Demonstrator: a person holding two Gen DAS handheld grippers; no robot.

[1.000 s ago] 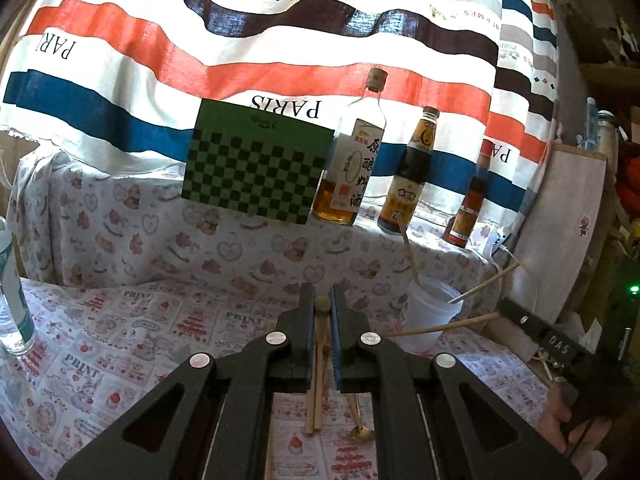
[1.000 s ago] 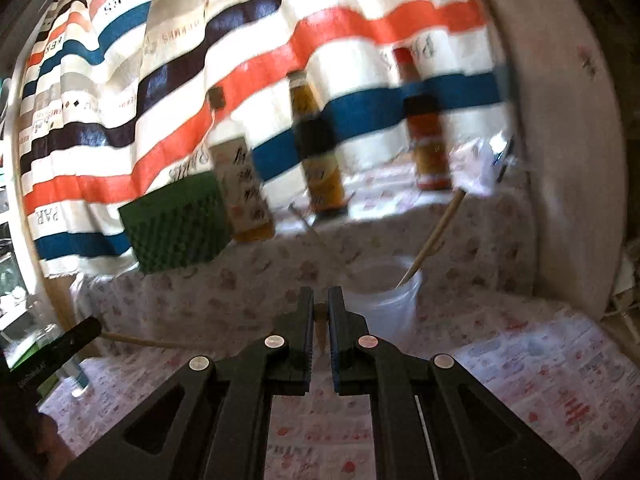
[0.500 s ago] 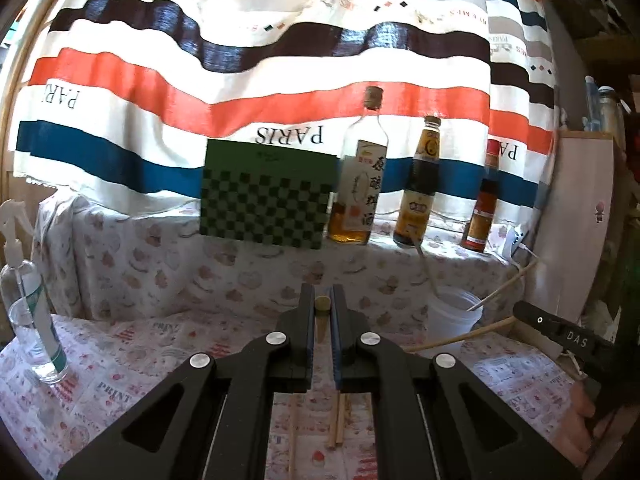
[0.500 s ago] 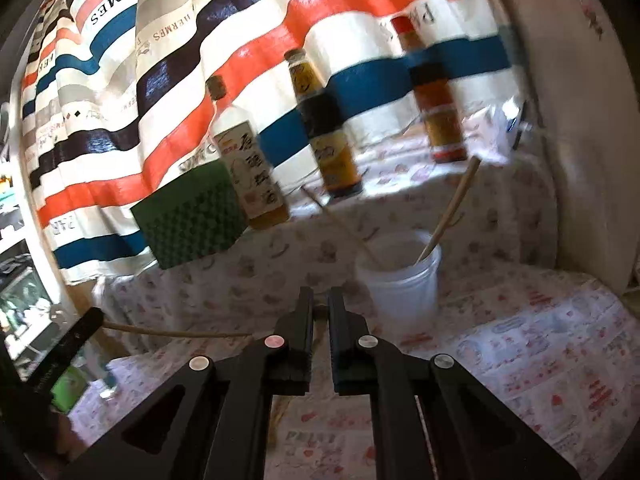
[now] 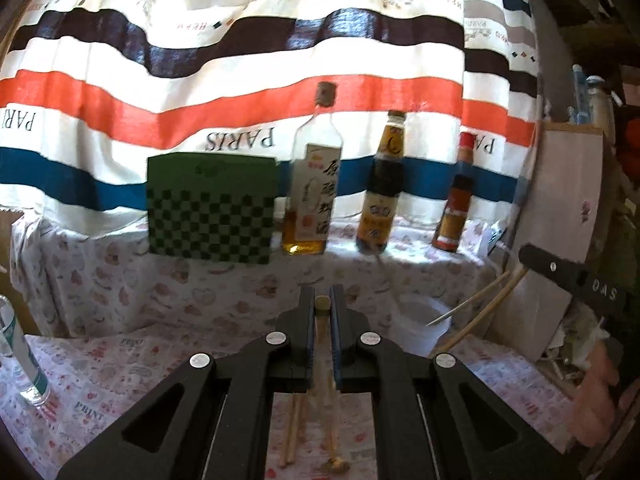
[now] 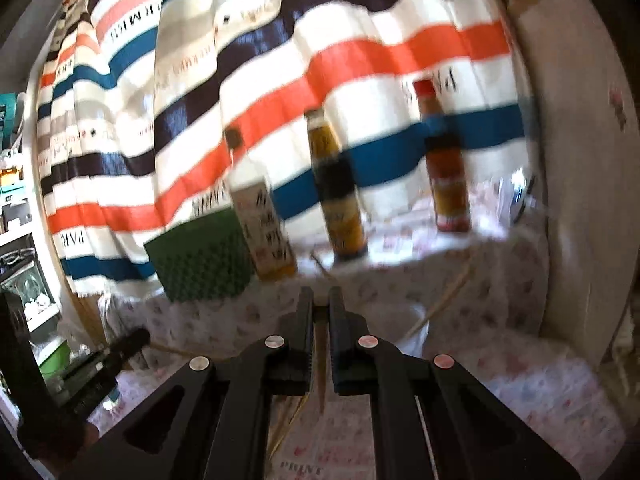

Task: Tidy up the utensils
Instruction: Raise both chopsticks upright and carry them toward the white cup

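My left gripper (image 5: 322, 304) is shut on a wooden utensil handle (image 5: 325, 364) that hangs down between the jaws; its small spoon end (image 5: 336, 465) shows below. A pair of chopsticks (image 5: 292, 428) lies on the printed tablecloth under it. A white plastic cup (image 5: 420, 326) with chopsticks (image 5: 476, 304) leaning out stands to the right. My right gripper (image 6: 320, 300) is shut on a thin wooden chopstick (image 6: 320, 368). It hovers near the cup (image 6: 418, 334), which is blurred and partly hidden by the jaws. The right gripper also shows in the left wrist view (image 5: 576, 280).
Three sauce bottles (image 5: 312, 184) (image 5: 382, 188) (image 5: 454, 200) and a green checkered box (image 5: 210, 206) stand on the raised back ledge before a striped curtain. A clear spray bottle (image 5: 18, 356) stands at the left. A white board (image 5: 568, 216) leans at the right.
Both grippers have lifted and tilted up, each keeping its utensil. The right gripper has moved toward the cup and its view is blurred with motion.
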